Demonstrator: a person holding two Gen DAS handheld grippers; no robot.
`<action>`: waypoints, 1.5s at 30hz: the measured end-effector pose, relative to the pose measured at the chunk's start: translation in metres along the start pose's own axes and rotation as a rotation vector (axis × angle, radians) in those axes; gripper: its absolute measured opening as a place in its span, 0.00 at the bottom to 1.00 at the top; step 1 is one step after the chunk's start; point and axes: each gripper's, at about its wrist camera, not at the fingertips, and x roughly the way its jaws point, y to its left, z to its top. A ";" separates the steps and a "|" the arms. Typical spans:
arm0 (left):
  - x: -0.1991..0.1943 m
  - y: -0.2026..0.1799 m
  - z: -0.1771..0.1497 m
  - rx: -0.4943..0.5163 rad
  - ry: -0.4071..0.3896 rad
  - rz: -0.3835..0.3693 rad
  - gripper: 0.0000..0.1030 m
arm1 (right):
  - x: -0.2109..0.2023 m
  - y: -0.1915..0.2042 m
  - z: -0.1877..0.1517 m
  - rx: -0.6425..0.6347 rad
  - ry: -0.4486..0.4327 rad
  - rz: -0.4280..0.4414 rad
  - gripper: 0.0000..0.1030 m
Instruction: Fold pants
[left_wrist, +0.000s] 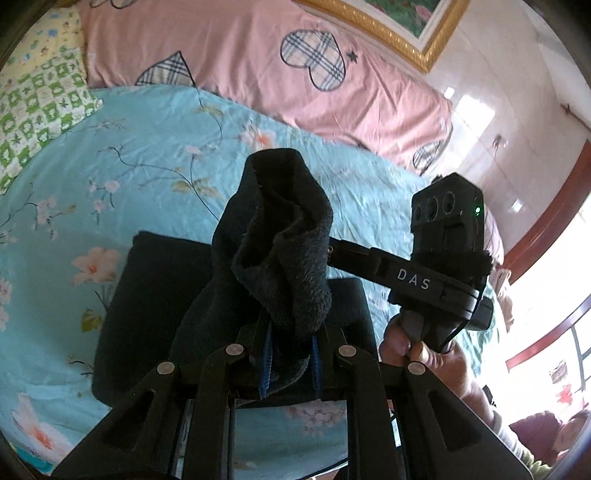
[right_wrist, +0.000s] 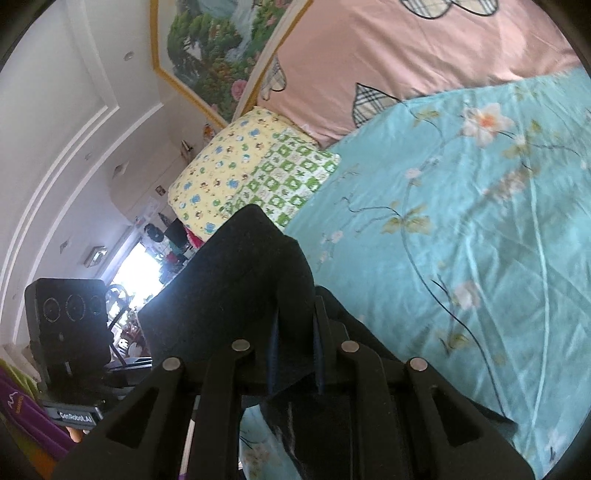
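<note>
Turquoise floral bedspread (left_wrist: 147, 155), gold-framed painting (right_wrist: 218, 55) (bright window).

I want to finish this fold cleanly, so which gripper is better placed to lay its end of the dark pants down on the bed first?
Left, probably. The left gripper pinches the pants directly above the part already lying on the blue bedsheet. The right gripper aims flatter, toward the pillows.
</note>
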 end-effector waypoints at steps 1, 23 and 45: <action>0.003 -0.001 -0.002 0.003 0.007 -0.001 0.16 | -0.002 -0.002 -0.002 0.002 0.000 -0.005 0.17; 0.034 -0.041 -0.026 0.153 0.029 -0.008 0.38 | -0.048 -0.024 -0.027 0.037 -0.049 -0.201 0.28; 0.004 -0.015 -0.027 0.085 -0.016 -0.085 0.56 | -0.105 0.012 -0.055 0.078 -0.159 -0.421 0.62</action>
